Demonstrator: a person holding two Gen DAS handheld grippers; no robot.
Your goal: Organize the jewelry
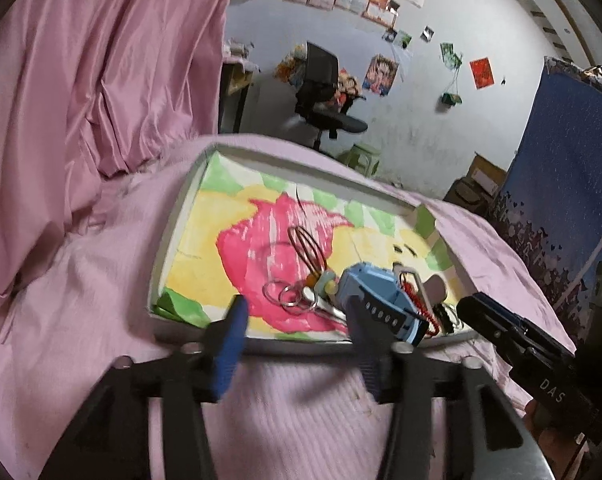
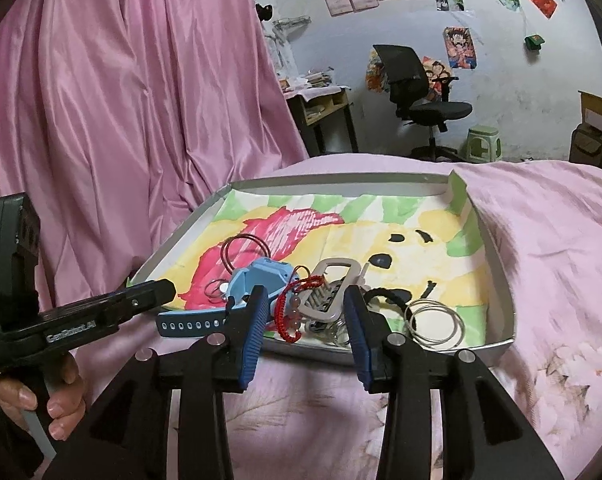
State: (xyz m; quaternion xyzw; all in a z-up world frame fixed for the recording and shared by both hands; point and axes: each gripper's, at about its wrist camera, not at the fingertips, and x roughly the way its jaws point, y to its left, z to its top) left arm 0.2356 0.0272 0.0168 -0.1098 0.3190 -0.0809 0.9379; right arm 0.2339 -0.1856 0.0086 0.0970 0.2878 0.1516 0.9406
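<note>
A shallow white tray (image 2: pixel 501 276) lined with a painted paper sits on the pink bed; it also shows in the left wrist view (image 1: pixel 173 236). In it lie a blue watch (image 2: pixel 261 280), a red cord bracelet (image 2: pixel 287 312), a silver carabiner (image 2: pixel 333 288), thin wire bangles (image 2: pixel 435 322) and dark red bangles (image 2: pixel 245 250). In the left wrist view the watch (image 1: pixel 377 292), key rings (image 1: pixel 289 294) and red bangles (image 1: pixel 307 252) show. My left gripper (image 1: pixel 297 312) is open at the tray's near edge. My right gripper (image 2: pixel 307 304) is open, its fingers either side of the bracelet and carabiner.
A pink curtain (image 2: pixel 121 100) hangs at the left. Behind the bed stand an office chair (image 2: pixel 417 92), a green stool (image 2: pixel 483 144) and a desk (image 2: pixel 321 112). A blue cloth (image 1: pixel 569 168) hangs at the right.
</note>
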